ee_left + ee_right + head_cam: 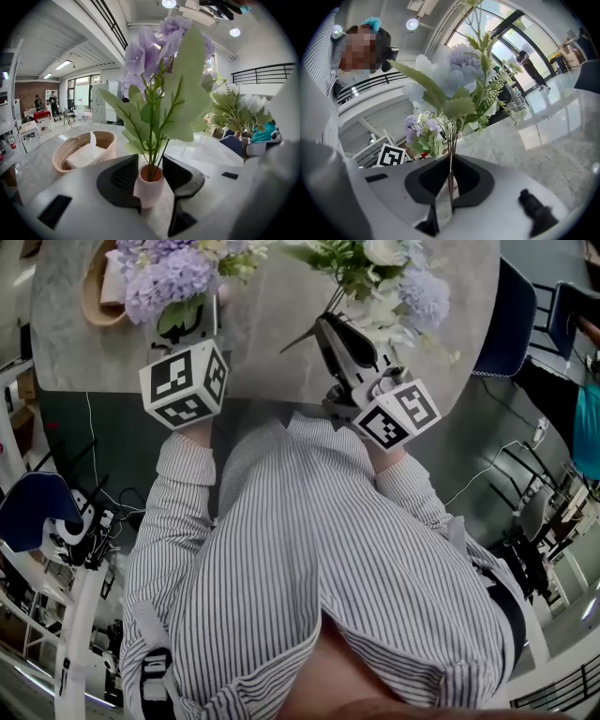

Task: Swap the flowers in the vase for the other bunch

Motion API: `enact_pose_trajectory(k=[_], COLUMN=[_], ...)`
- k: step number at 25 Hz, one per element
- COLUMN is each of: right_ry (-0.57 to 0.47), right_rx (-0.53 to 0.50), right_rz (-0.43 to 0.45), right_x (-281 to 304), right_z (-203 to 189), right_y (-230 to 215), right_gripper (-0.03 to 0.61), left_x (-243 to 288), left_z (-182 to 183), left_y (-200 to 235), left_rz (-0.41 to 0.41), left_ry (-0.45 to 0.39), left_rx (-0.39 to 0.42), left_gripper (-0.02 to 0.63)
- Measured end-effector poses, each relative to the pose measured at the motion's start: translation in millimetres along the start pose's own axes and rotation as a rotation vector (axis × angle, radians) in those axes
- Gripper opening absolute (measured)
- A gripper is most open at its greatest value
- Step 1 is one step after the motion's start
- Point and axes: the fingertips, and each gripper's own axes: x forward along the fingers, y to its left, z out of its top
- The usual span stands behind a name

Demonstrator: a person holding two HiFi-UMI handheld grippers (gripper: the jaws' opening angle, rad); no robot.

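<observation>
A small pink vase (149,190) with purple flowers (154,51) stands on the marble table (272,343). My left gripper (150,173) has its dark pads against both sides of the vase, just under its rim. In the head view the left gripper (192,320) sits below the purple flowers (169,277), which hide its fingertips. My right gripper (450,187) is shut on the thin stems of the other bunch (459,79), white and pale blue, held upright above the table. In the head view the right gripper (326,329) holds that bunch (384,277) to the right of the vase.
A woven basket (84,150) with a white tissue lies on the table left of the vase; the basket (98,292) shows at the far left in the head view. A blue chair (511,324) stands at the table's right edge. People stand far off.
</observation>
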Motion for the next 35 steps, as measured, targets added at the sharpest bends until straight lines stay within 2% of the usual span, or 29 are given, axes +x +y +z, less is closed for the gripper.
enact_pose_trajectory(k=[13,14,15,16,27,35], right_ry=[-0.003,-0.004,-0.004,-0.005,-0.012,-0.031], right_rx=[-0.01,-0.01,-0.009,-0.008,-0.025,-0.056], right_rz=[-0.019,-0.017,-0.015,-0.013,0.012,0.038], right_x=[-2.1,-1.9,-1.6,-1.3,0.0,0.1], right_z=[2.1,2.7,3.0,3.2,8.1,17.4], right_y=[-2.4,-2.1,-1.8,-1.3,7.4,17.5], right_gripper=[0.034,0.035,0.034,0.035,0.034,0.035], left_x=[3.1,2.8,2.4,2.0,-5.4,-18.2], left_z=[4.0,4.8,5.4,5.5,8.3,21.5], left_y=[0.1,0.6,1.0,1.3,3.0,-1.8], left_rz=[0.003,0.004,0.004,0.002,-0.007,-0.048], left_ry=[0.0,0.0,0.0,0.002,-0.005,-0.05], left_rx=[0.012,0.014,0.015,0.012,0.0,-0.017], left_gripper=[0.129,0.121,0.069,0.065,0.049,0.043])
